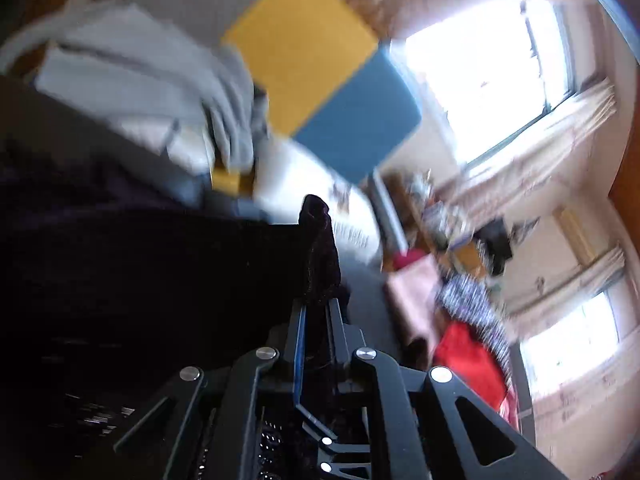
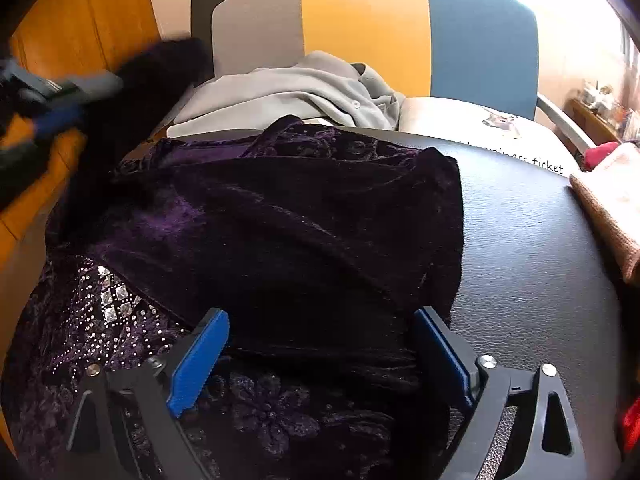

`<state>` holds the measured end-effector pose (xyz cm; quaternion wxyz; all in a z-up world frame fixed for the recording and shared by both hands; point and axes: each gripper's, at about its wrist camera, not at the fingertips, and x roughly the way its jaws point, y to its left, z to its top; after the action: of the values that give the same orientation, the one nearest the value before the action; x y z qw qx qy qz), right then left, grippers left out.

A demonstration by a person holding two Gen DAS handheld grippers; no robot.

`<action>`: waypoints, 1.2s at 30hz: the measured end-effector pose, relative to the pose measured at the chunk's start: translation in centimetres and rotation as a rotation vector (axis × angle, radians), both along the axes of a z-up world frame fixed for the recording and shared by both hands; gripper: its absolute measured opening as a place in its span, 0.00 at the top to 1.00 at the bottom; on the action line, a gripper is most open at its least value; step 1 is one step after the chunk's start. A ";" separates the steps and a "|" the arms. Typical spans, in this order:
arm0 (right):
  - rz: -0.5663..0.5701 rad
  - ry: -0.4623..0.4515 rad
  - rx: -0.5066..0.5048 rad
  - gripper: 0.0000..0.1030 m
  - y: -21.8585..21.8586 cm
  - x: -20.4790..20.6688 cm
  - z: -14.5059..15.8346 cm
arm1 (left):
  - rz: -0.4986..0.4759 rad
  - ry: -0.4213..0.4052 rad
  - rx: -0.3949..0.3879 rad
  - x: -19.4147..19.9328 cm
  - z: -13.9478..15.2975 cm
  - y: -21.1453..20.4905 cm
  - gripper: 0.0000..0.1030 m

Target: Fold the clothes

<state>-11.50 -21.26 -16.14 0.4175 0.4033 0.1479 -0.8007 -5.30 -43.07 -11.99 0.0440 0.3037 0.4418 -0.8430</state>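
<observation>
A dark purple velvet garment (image 2: 304, 216) with rhinestone trim lies partly folded on a black leather surface (image 2: 532, 264). My right gripper (image 2: 320, 344) is open just above the garment's near edge, its blue-padded jaws wide apart over the fabric. My left gripper (image 1: 318, 308) is shut on a fold of the purple garment (image 1: 318, 248) and holds it lifted; the view is tilted and blurred. The left gripper also shows in the right wrist view (image 2: 60, 96) at the far left, blurred, with dark fabric hanging from it.
A grey garment (image 2: 296, 92) lies behind the purple one, against a chair back (image 2: 368, 24) in grey, yellow and blue. A white printed item (image 2: 500, 132) and a pink towel (image 2: 608, 200) lie at the right. Wooden panelling (image 2: 80, 20) stands at the left.
</observation>
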 end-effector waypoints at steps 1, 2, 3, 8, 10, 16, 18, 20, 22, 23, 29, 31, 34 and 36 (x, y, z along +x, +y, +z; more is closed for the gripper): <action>0.005 -0.003 0.001 0.03 -0.1 0.1 0.0 | -0.014 -0.031 0.003 -0.6 -1.2 0.6 0.91; 0.017 -0.008 0.003 0.00 -0.2 0.2 -0.1 | -0.016 -0.062 -0.002 -0.9 -2.1 0.8 0.88; 0.018 -0.004 0.011 0.00 -0.4 0.2 -0.1 | -0.016 -0.080 -0.004 -0.8 -2.7 1.0 0.85; 0.020 -0.006 0.024 0.00 -0.4 0.4 0.0 | -0.009 -0.069 -0.021 3.1 -2.1 0.8 0.79; 0.028 -0.008 0.024 0.00 -0.1 0.6 0.8 | -0.015 -0.051 -0.075 5.3 -1.0 0.1 0.79; 0.017 -0.042 -0.171 0.03 1.9 1.0 6.0 | 0.078 -0.093 -0.221 13.5 -1.0 -2.5 0.78; 0.006 -0.084 -0.253 0.08 1.0 -0.1 7.5 | 0.111 -0.130 -0.234 15.5 -2.3 -2.9 0.78; -0.001 -0.136 -0.243 0.21 -1.1 -1.4 6.9 | 0.144 -0.149 -0.243 17.2 -3.2 -3.1 0.79; -0.013 -0.190 -0.180 0.44 -3.5 -2.7 5.2 | 0.174 -0.153 -0.248 18.6 -3.9 -3.2 0.79; -0.022 -0.218 -0.140 0.52 -4.8 -3.3 4.1 | 0.183 -0.155 -0.254 19.1 -4.0 -3.2 0.78; -0.081 -0.247 -0.079 0.56 -6.5 -4.7 1.2 | 0.206 -0.141 -0.261 20.8 -4.5 -3.9 0.78; -0.069 -0.211 -0.056 0.92 -6.9 -4.1 1.5 | 0.218 -0.134 -0.265 21.0 -4.3 -4.4 0.78; -0.041 -0.237 -0.064 0.94 -7.4 -4.0 2.8 | 0.237 -0.139 -0.271 21.5 -4.4 -5.0 0.77; -0.019 -0.180 -0.118 0.95 -6.6 -3.9 5.7 | 0.240 -0.147 -0.259 21.9 -4.8 -5.2 0.77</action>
<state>-15.39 -27.87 -10.46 0.4445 0.4499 0.0585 -0.7724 16.57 -48.26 -16.76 0.2150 0.3014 0.3582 -0.8571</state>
